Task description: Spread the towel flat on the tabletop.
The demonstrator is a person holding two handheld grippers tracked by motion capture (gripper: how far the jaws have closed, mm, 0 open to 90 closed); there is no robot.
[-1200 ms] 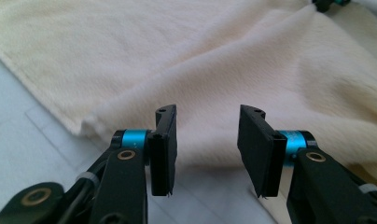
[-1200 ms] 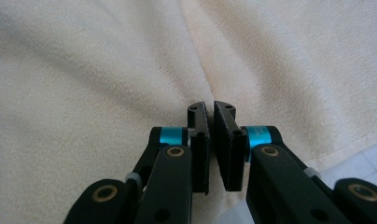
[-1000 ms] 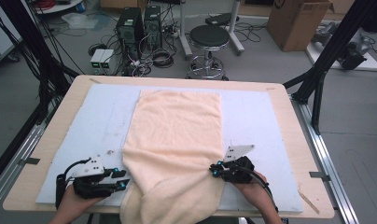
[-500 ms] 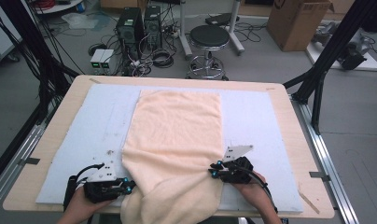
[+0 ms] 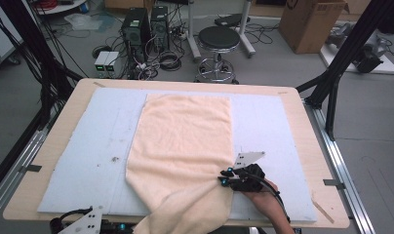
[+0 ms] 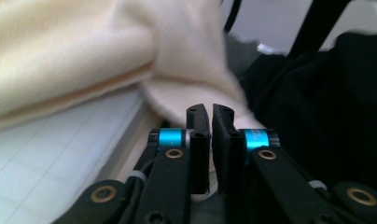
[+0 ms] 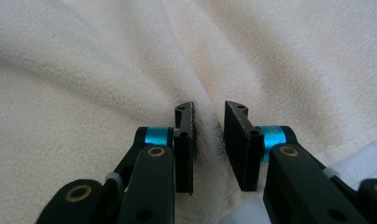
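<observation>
A cream towel lies lengthwise on the pale blue mat, and its near end hangs over the table's front edge. My right gripper is at the towel's right edge near the front. In the right gripper view, its jaws pinch a raised ridge of towel, and wrinkles run in toward them. My left gripper sits low at the front left, just below the table's edge. In the left gripper view, its jaws stand shut with a thin slit, right before the hanging towel corner.
The wooden table frames the mat. Beyond its far edge stand a black stool, computer towers with cables and a cardboard box. Black frame posts rise at both sides. Dark clothing is close to the left gripper.
My left gripper has left the towel's left edge and dropped back to the front edge of the table. The right gripper has stayed at the towel's right edge.
</observation>
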